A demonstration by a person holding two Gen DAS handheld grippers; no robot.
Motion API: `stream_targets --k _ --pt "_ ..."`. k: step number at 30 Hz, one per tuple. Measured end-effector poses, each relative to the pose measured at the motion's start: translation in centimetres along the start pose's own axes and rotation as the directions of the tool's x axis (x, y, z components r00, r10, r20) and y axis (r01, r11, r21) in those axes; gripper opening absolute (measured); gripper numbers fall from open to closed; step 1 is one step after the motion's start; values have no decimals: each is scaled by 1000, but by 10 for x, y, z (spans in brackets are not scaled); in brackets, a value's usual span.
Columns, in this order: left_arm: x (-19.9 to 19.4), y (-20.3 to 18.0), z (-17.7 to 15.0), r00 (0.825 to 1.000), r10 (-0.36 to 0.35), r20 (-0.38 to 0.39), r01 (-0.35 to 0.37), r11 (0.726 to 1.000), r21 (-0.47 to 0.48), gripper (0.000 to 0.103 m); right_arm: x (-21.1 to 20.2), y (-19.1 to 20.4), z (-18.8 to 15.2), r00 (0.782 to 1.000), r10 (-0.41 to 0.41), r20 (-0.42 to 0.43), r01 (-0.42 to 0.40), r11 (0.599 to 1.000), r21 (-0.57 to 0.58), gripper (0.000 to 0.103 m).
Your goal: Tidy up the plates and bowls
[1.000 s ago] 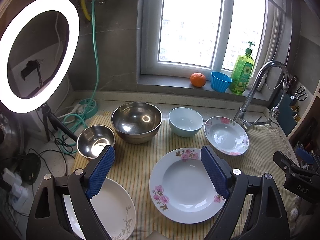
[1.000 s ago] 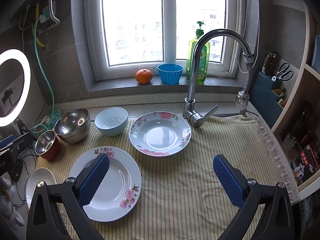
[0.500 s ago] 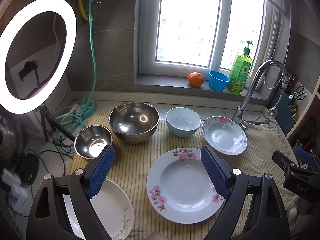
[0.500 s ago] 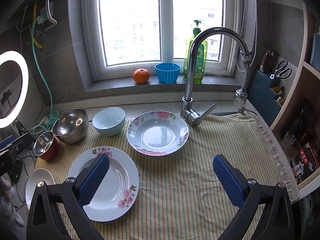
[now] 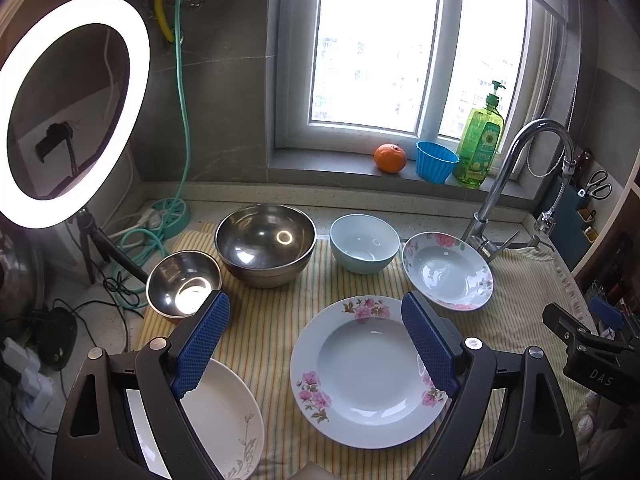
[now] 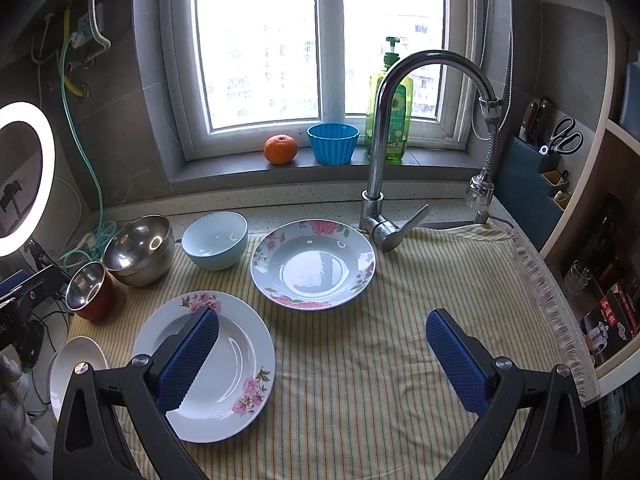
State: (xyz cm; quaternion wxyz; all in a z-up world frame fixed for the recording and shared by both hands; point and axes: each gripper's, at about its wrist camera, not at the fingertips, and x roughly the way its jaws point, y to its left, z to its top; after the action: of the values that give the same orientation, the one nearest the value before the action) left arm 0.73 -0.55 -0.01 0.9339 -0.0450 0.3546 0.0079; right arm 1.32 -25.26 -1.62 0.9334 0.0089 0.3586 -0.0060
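On the striped cloth (image 5: 272, 332) lie a large flowered plate (image 5: 366, 372), a smaller flowered deep plate (image 5: 448, 270), a pale blue bowl (image 5: 364, 243), a large steel bowl (image 5: 265, 242), a small steel bowl (image 5: 182, 282) and a white plate (image 5: 224, 420). My left gripper (image 5: 316, 344) is open and empty, above the large plate and the white plate. My right gripper (image 6: 322, 356) is open and empty over the cloth, its left finger above the large flowered plate (image 6: 232, 360). The deep plate (image 6: 313, 264) and blue bowl (image 6: 215, 239) lie ahead of it.
A tap (image 6: 384, 184) stands at the back right of the cloth. An orange (image 5: 390, 158), a blue cup (image 5: 436, 161) and a green soap bottle (image 5: 480, 140) sit on the windowsill. A ring light (image 5: 60, 112) with cables stands at the left.
Both grippers have drifted slightly; the dishes sit a little to the left in both views. Nothing was taken hold of or let go.
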Motion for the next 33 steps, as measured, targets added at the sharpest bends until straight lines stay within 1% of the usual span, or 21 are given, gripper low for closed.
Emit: stream_targets --k 12,19,23,29,32,33 --pt "4 1 0 1000 -1 -11 1 1000 -5 88 8 -2 -2 1000 -2 -15 3 1000 2 103" --pt "8 7 -2 1000 -2 -28 1 1000 -23 88 11 -5 -5 1000 18 -10 -18 1000 20 103" --pt "11 12 -4 999 1 -39 -3 999 -37 88 13 -7 -4 999 37 -9 -37 999 25 103" --pt "14 18 -5 999 4 -52 -7 999 -47 87 22 -6 -6 998 58 -39 -58 998 19 103" --pt "17 20 -7 998 -2 -66 -1 999 -49 87 27 -6 -8 995 90 -49 -90 996 16 102" --pt "19 21 -8 997 -5 -74 1 999 -50 86 28 -6 -9 994 99 -51 -98 995 19 102"
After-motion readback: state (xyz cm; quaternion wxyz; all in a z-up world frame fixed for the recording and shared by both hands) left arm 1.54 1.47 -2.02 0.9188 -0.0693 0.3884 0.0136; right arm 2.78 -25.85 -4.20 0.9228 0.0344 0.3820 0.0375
